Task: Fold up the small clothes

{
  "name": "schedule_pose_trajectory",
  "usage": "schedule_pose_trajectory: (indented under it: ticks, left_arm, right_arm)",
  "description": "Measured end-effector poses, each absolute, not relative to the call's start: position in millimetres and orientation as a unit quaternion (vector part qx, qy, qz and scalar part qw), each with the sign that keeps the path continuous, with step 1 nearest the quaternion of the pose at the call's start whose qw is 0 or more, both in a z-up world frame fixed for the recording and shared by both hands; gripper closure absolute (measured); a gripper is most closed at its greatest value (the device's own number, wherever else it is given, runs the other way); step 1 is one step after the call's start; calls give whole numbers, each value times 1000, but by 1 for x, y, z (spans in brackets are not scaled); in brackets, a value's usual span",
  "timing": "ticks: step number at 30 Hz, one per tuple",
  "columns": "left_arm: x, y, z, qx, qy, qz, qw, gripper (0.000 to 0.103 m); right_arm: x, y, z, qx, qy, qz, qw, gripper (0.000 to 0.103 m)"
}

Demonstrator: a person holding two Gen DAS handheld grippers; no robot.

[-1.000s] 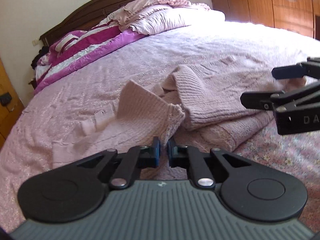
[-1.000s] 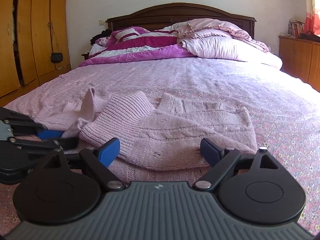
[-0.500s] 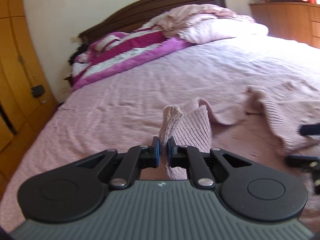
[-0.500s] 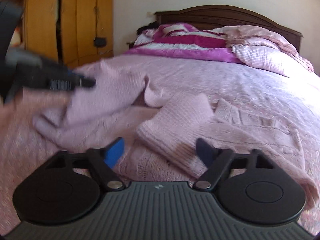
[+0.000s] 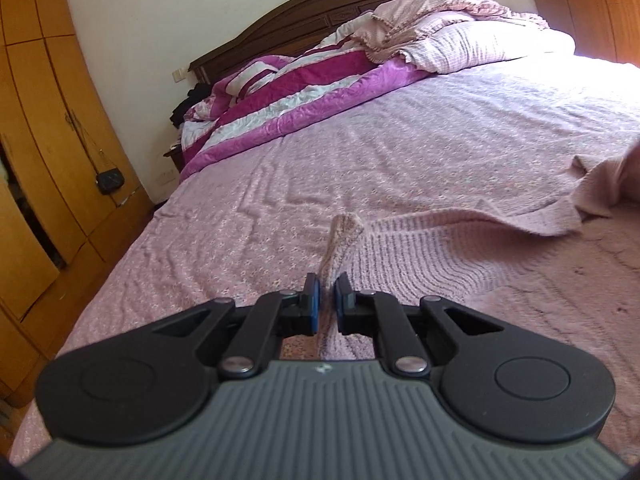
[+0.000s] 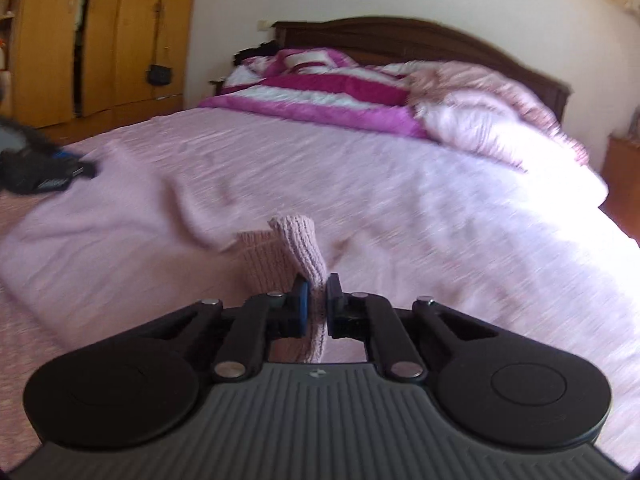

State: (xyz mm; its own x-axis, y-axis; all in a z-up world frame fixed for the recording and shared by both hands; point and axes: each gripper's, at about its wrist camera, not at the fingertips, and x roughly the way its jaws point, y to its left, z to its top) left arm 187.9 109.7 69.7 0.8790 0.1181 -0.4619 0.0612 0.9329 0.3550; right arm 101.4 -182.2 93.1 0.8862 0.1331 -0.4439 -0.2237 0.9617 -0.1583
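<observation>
Pink knit sweater [image 5: 420, 248] between both tongs' pads

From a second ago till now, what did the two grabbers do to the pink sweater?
The right gripper has just closed on a sweater edge. The left gripper, clamped throughout, pulled its edge out sideways, spreading the knit. The bed and pillows stayed put.

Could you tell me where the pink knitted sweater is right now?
The pink knitted sweater lies spread across the near end of the bed, one edge pinched in the left claw and another in the right claw.
</observation>
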Motion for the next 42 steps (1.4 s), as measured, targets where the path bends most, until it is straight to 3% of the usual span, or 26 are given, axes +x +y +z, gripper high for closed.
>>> schedule_pose_trajectory:
  ticks: [6,13,17,20,23,27,30,35,40,42]
  left_arm:
    - [210,119,58,166,259,18,951,93]
    - [232,120,31,174,303,39,936,88]
    - [233,121,20,202,296,61,932,61]
    - [232,131,21,189,297,69,934,50]
    - [229,137,29,173,305,65,934,44]
    - [220,140,41,174,317,49,931,35]
    - [207,142,48,174,317,37,932,29]
    - [188,148,55,146,325,34,934,29]
    - [170,165,67,66,335,47,939,29]
    - [162,171,73,33,337,42,940,29]
  right_arm:
    - [159,-222,105,-151,228,24,962,95]
    - [217,-242,49,-187,298,-1,936,94]
    - [233,-238,21,-250,294,3,923,89]
    - [238,-240,18,-275,283,-4,919,80]
    - [240,-246,26,-243,292,-12,925,69]
    - [235,-264,44,-166,303,-30,938,45]
    - [223,-284,53,-106,319,-35,941,39]
    - [191,-312,61,-14,338,-7,941,35]
    - [157,-328,53,71,346,6,935,34]
    - [144,-334,48,110,349,18,930,27]
